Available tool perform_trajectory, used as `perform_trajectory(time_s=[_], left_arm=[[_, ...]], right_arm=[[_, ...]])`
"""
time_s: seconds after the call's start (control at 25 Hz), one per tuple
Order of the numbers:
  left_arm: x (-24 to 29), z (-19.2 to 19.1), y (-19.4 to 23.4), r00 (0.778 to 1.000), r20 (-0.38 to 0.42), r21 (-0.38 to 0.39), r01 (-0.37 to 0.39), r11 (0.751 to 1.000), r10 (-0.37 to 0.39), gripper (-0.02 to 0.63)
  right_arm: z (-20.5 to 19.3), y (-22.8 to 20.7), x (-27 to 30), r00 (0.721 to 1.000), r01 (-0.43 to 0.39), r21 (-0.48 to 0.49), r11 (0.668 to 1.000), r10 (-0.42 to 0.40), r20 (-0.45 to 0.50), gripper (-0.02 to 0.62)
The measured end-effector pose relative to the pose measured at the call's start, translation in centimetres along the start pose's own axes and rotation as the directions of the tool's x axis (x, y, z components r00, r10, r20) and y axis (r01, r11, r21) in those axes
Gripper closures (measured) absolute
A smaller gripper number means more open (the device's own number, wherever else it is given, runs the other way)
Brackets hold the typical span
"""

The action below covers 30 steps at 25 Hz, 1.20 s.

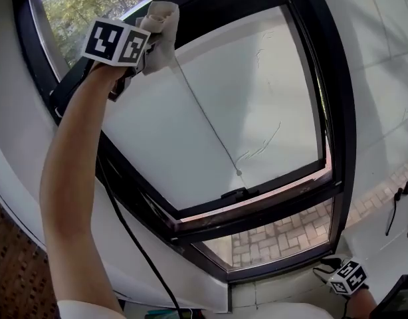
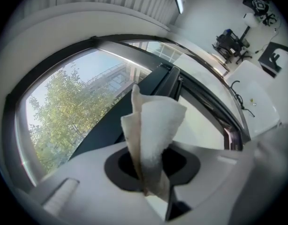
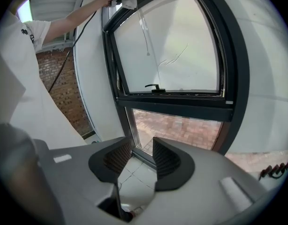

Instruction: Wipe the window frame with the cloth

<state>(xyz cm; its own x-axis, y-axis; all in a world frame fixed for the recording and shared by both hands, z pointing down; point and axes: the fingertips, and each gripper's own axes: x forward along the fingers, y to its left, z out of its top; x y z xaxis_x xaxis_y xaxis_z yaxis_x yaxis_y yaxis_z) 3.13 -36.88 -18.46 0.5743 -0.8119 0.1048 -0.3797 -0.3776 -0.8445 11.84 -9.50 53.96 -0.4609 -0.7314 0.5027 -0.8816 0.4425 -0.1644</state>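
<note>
1. Your left gripper [image 2: 151, 170] is closed tight on the cloth [image 2: 153, 125]. The jaws pinch its lower folds, and the pale fabric stands up out of them in a loose cone.
2. That gripper is raised high at the end of your outstretched arm [image 1: 74, 178]. The cloth bunched ahead of its jaws sits at the top left corner of the dark window frame [image 1: 340, 125]. No view shows for certain whether it presses on the frame.
3. Beyond the left jaws the frame runs away to the right. To the left of the jaws, a leafy tree [image 2: 64, 121] shows through the glass.
4. Your right gripper [image 3: 137, 158] hangs low, well below the left one and well apart from the cloth. Its jaws stand partly apart with their ribbed pads facing each other and nothing between them. Only pale floor tiles [image 3: 134, 179] show through the gap.
5. Straight ahead of the right jaws is the lower pane [image 3: 181, 130], with brick paving seen through it. Above that pane, a black handle [image 3: 153, 86] sits on the frame's crossbar.
6. A black cable [image 1: 131, 238] trails down from the left gripper beside your arm.
</note>
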Motion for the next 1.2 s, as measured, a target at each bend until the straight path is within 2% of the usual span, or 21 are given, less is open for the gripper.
perform_trajectory(time_s=[0.48, 0.84, 1.0, 1.2], left_arm=[[-7.5, -15.6, 9.2, 0.986, -0.138, -0.048, -0.105, 0.993, 0.098, 0.512], [-12.2, -26.3, 14.1, 0.946, -0.262, -0.053, -0.210, 0.976, 0.190, 0.512], [-13.4, -29.7, 15.6, 0.928, -0.300, -0.042, -0.246, 0.968, 0.223, 0.512], [-13.9, -31.0, 16.1, 0.919, -0.308, -0.011, -0.262, 0.965, 0.246, 0.512]], right_arm=[[2.7, 6.8, 5.5, 0.996, -0.078, -0.054, 0.995, 0.076, -0.041, 0.449], [3.5, 10.1, 8.2, 0.992, -0.109, -0.082, 0.991, 0.103, -0.074, 0.449], [3.7, 11.2, 9.6, 0.989, -0.125, -0.090, 0.988, 0.118, -0.086, 0.449], [3.7, 12.5, 10.7, 0.983, -0.158, -0.091, 0.983, 0.148, -0.107, 0.449]])
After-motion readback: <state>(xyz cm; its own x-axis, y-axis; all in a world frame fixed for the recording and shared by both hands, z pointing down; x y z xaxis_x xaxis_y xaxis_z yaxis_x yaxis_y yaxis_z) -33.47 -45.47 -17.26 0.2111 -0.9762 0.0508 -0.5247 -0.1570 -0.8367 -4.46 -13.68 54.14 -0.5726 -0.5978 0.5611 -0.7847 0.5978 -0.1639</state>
